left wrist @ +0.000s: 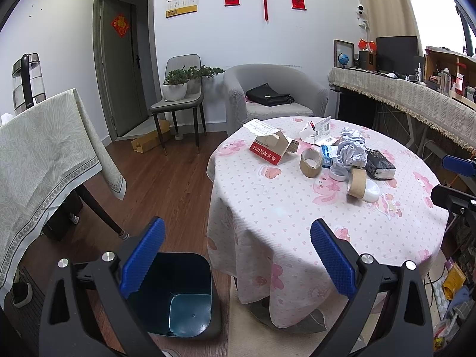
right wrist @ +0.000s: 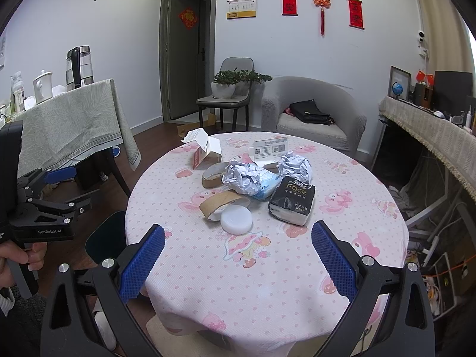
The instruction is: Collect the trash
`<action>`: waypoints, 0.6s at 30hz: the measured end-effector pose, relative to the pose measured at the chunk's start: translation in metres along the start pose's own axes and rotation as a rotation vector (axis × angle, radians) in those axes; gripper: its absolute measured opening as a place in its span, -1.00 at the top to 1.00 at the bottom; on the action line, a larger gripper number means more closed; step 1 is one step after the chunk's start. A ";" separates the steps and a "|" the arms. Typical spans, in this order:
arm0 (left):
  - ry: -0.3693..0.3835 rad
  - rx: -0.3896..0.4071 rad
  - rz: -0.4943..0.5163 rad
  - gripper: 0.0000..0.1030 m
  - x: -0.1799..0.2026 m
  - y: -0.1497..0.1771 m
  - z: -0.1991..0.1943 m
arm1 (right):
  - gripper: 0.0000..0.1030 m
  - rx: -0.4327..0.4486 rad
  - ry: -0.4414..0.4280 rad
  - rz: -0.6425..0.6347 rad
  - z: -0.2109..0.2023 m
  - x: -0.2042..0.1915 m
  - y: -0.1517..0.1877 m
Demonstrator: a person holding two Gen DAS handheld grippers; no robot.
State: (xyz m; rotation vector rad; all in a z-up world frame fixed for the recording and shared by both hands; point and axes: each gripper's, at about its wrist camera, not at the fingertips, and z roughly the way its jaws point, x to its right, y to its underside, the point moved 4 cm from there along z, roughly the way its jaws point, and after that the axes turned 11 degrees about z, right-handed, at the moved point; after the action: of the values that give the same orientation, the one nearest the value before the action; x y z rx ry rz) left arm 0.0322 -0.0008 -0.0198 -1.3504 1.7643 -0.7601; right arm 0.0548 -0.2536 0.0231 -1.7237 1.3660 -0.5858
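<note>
Holding both tools above the near edge of the round table (right wrist: 372, 178), we see each pair of blue pads spread wide with nothing between them: the left gripper (left wrist: 238, 255) hangs over the gap between the tablecloth's drape and the dark bin (left wrist: 184, 294), and the right gripper (right wrist: 238, 258) hovers over bare pink-printed cloth just short of the pile. The bin stands on the wood floor, touching or nearly touching the hanging cloth on our left side, its mouth open upward and its inside bare as far as we can see. All the trash lies on the tabletop, clustered toward the middle and far half. Nearest our right gripper sits a white round lid (right wrist: 236, 218), touching a flattened cardboard tape core (right wrist: 221, 203). Just beside these to the right lies a black tissue pack (right wrist: 293, 203) printed "FACE". Behind them are crumpled grey-white paper (right wrist: 250, 178), a second such wad (right wrist: 296, 166), and another tape core (right wrist: 212, 175) lying on its side. Farther back to the left an opened red-and-white SanDisk box (left wrist: 272, 145) rests with its flaps up, and a white printed card (right wrist: 270, 148) stands near the far edge. A hand (right wrist: 17, 255) grips the left tool's handle at the edge of the right view.
</note>
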 end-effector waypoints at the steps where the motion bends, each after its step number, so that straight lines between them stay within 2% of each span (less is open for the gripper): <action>1: -0.001 0.000 0.001 -0.93 0.000 0.000 0.000 | -0.93 -0.001 -0.001 0.001 0.000 0.000 0.000; 18: 0.002 -0.005 0.008 -0.93 0.002 0.003 0.005 | -0.93 0.000 -0.001 0.001 0.000 0.001 0.000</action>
State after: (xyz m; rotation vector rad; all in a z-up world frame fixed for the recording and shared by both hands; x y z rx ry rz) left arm 0.0350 -0.0022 -0.0252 -1.3460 1.7728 -0.7532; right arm 0.0548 -0.2544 0.0234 -1.7228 1.3660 -0.5849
